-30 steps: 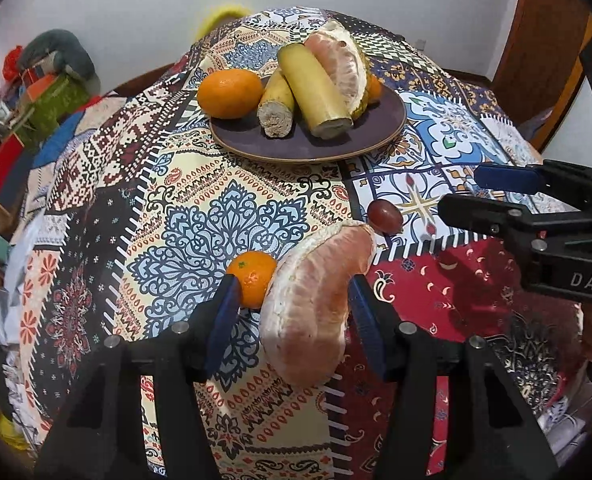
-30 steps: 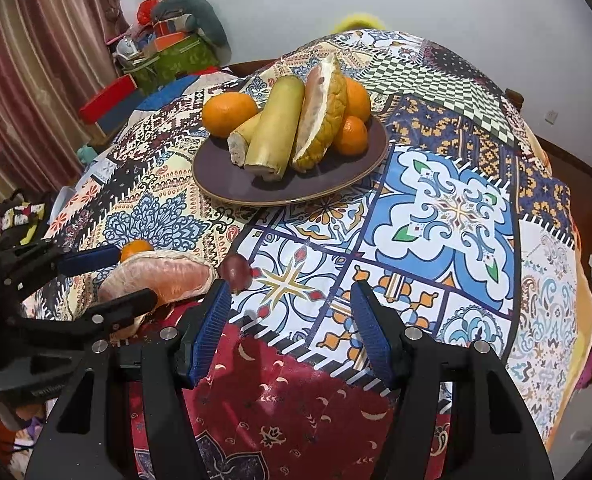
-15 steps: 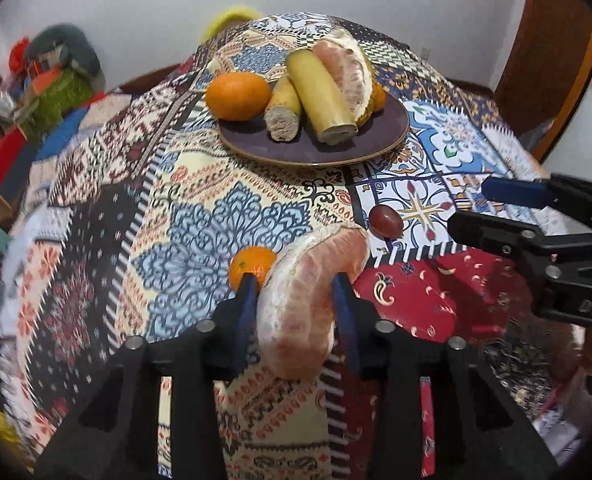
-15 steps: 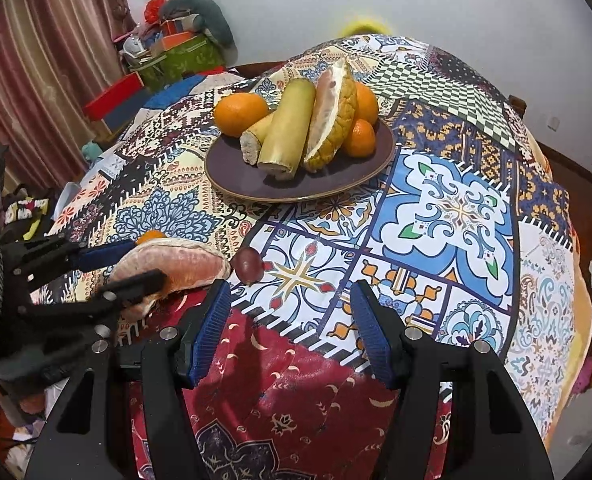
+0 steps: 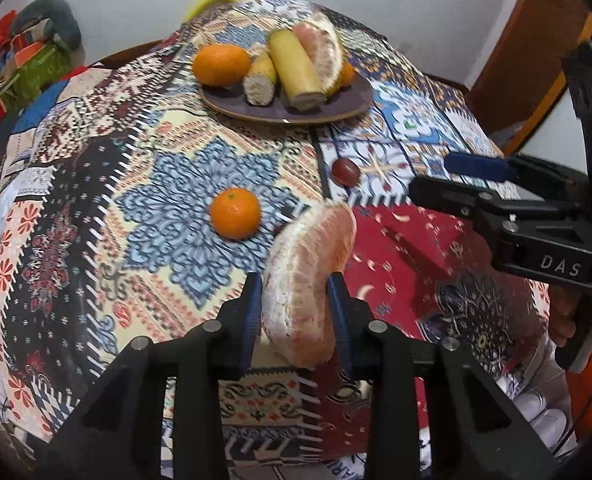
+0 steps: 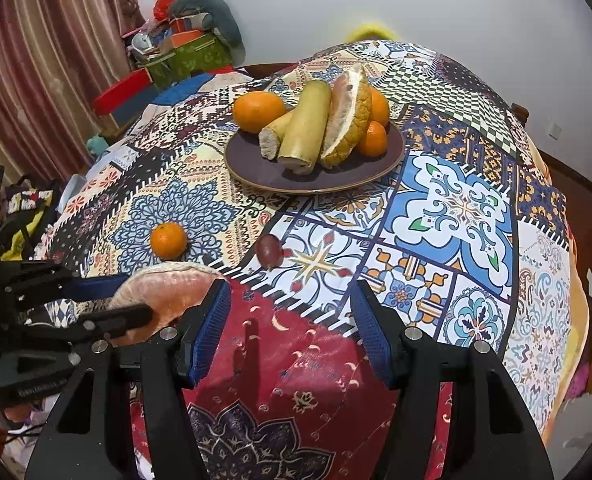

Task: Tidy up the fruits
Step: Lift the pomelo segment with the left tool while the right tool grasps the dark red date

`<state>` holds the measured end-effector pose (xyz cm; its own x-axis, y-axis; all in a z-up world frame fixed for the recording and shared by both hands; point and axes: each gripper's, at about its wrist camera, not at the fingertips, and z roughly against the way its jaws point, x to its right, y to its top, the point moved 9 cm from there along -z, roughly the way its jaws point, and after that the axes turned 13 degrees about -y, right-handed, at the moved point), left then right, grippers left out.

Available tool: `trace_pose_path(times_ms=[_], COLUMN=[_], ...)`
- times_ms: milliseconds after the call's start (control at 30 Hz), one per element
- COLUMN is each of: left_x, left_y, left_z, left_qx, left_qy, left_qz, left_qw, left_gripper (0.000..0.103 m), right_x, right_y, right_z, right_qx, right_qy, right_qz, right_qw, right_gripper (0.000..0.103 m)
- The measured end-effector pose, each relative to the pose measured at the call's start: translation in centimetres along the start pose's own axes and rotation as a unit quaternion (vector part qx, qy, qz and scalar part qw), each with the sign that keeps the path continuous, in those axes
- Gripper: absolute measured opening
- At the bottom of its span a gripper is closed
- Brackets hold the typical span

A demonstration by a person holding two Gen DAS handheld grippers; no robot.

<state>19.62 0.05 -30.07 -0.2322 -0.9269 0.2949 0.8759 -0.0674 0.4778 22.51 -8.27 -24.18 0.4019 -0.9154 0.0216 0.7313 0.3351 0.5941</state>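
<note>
Pink pomelo segment point(image 5: 308, 280) sits pinched in your left gripper point(image 5: 296, 312) — lifted off the patchwork tablecloth point(image 5: 168, 184). Your right gripper point(image 6: 292, 328) hangs spread and empty near the grape point(image 6: 269, 251).

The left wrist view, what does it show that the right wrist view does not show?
Only the left wrist view shows both pads of the left gripper pressed on the peeled pomelo segment, and a brown door. Only the right wrist view shows the curtain and the right gripper open over the red patch. Both share the plate, the loose tangerine and the dark grape.
</note>
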Motion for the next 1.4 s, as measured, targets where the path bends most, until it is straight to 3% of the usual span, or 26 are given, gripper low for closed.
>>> trace_pose_path(times_ms=[267, 400, 767, 833, 1067, 1333, 1400], left_x=[-0.1, 0.4, 0.0, -0.3, -1.8, -3.9, -4.4], left_y=[0.3, 0.8, 2.9, 3.6, 4.2, 4.7, 5.0], left_z=[-1.9, -2.8, -0.2, 1.1, 2.6, 5.0, 5.3], left_qx=[-0.026, -0.026, 0.028, 0.047, 0.062, 0.095, 0.102], left_qy=[0.002, 0.028, 0.036, 0.036, 0.026, 0.047, 0.052], left_qz=[0.006, -0.017, -0.022, -0.021, -0.006, 0.002, 0.004], left_qw=[0.9996, 0.9991, 0.9987, 0.9980, 0.9977, 0.9944, 0.9935], left_gripper=[0.045, 0.048, 0.036, 0.026, 0.025, 0.025, 0.025], right_x=[0.4, 1.0, 1.2, 0.9, -0.4, -1.3, -1.5], right_y=[-0.3, -0.5, -0.6, -0.5, -0.2, 0.6, 0.8], right_z=[0.4, 0.2, -0.6, -0.8, -1.7, -3.7, -4.2], right_qx=[0.002, -0.001, -0.009, -0.010, -0.011, -0.018, -0.023], right_qy=[-0.005, -0.008, -0.008, -0.005, -0.002, -0.004, -0.001], right_qz=[-0.001, -0.007, -0.006, -0.003, 0.013, 0.028, 0.028], right_qw=[1.000, 1.000, 1.000, 1.000, 1.000, 0.999, 0.999], right_gripper=[0.058, 0.058, 0.058, 0.058, 0.058, 0.058, 0.052])
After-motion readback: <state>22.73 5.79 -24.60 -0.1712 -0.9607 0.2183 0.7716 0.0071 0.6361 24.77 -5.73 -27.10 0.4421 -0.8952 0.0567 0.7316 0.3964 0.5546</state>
